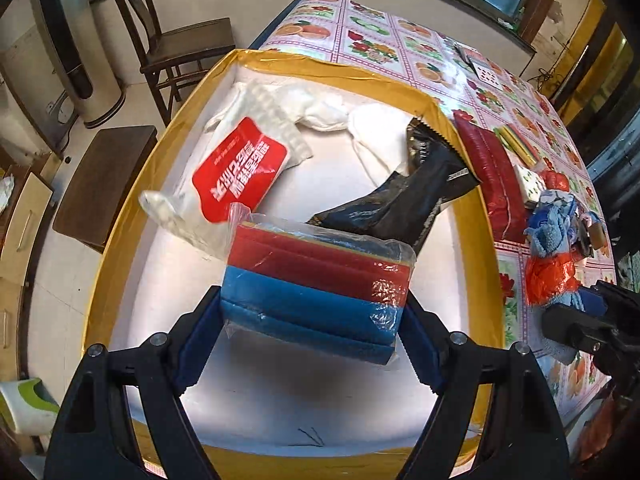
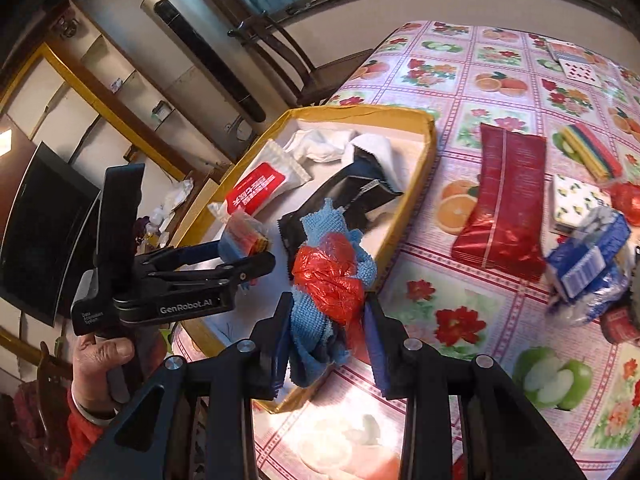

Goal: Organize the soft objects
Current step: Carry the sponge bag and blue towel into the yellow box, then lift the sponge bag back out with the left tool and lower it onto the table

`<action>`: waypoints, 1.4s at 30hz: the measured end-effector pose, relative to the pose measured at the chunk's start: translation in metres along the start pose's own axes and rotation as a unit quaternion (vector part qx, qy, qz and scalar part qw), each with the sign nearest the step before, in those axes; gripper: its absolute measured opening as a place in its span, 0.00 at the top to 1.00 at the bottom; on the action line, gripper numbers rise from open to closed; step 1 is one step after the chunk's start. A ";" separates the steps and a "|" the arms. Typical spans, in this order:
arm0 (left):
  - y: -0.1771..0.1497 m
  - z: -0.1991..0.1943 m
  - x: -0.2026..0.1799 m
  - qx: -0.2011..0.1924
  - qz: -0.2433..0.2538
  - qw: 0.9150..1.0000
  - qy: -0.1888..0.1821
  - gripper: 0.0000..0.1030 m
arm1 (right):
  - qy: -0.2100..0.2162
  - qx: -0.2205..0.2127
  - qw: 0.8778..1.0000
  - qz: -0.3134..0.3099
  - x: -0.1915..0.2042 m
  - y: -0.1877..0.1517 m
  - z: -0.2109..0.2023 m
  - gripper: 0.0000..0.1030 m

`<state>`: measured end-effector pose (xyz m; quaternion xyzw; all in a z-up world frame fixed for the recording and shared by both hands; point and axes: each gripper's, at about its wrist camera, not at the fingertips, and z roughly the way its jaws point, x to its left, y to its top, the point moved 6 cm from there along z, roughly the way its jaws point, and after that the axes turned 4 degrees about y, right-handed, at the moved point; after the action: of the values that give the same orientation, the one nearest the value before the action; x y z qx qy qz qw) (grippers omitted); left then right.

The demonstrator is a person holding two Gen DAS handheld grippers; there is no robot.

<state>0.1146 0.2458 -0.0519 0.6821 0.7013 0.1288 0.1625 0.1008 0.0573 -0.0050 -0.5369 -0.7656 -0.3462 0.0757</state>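
Note:
My left gripper point(image 1: 312, 320) is shut on a plastic-wrapped pack of blue and red sponges point(image 1: 320, 284), held over the white inside of a yellow-rimmed cardboard box point(image 1: 484, 216). In the box lie a white pouch with a red label point(image 1: 240, 168), white cloths point(image 1: 320, 108) and a black foil packet point(image 1: 404, 200). My right gripper point(image 2: 326, 328) is shut on a blue cloth bundled with an orange plastic bag point(image 2: 332, 280), just over the box's near right rim point(image 2: 394, 248). The left gripper point(image 2: 240, 256) shows in the right wrist view, held by a hand point(image 2: 100, 364).
On the fruit-pattern tablecloth point(image 2: 460, 320), right of the box, lie a red foil pouch point(image 2: 504, 200), a rainbow-striped pack point(image 2: 588, 152), a small white patterned box point(image 2: 576, 200) and a blue-and-white package point(image 2: 588, 264). Playing cards point(image 2: 576, 64) sit far back. A wooden chair point(image 1: 176, 44) stands beyond the box.

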 end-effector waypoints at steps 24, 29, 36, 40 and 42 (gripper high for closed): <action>-0.001 0.002 0.022 -0.015 -0.017 1.000 0.006 0.18 | -0.025 0.062 0.997 -0.023 0.032 -0.007 0.076 0.61; 0.000 -0.007 0.024 -0.037 -0.018 0.999 0.033 0.17 | -0.012 0.050 0.999 -0.017 0.030 -0.008 0.066 0.55; -0.001 -0.034 0.016 -0.093 -0.009 0.992 0.080 0.16 | 0.012 0.009 1.000 -0.008 0.029 -0.011 0.036 0.50; -0.005 -0.058 -0.003 -0.134 0.008 0.986 0.098 0.16 | 0.033 -0.012 0.999 0.001 0.020 -0.018 0.008 0.49; -0.008 -0.070 -0.020 -0.155 0.022 0.983 0.097 0.16 | 0.033 -0.028 0.999 0.004 0.011 -0.023 -0.011 0.47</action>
<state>0.0794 0.2283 0.0098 0.6480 0.6703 0.3051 0.1943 0.0733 0.0543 -0.0016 -0.5301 -0.7508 -0.3843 0.0874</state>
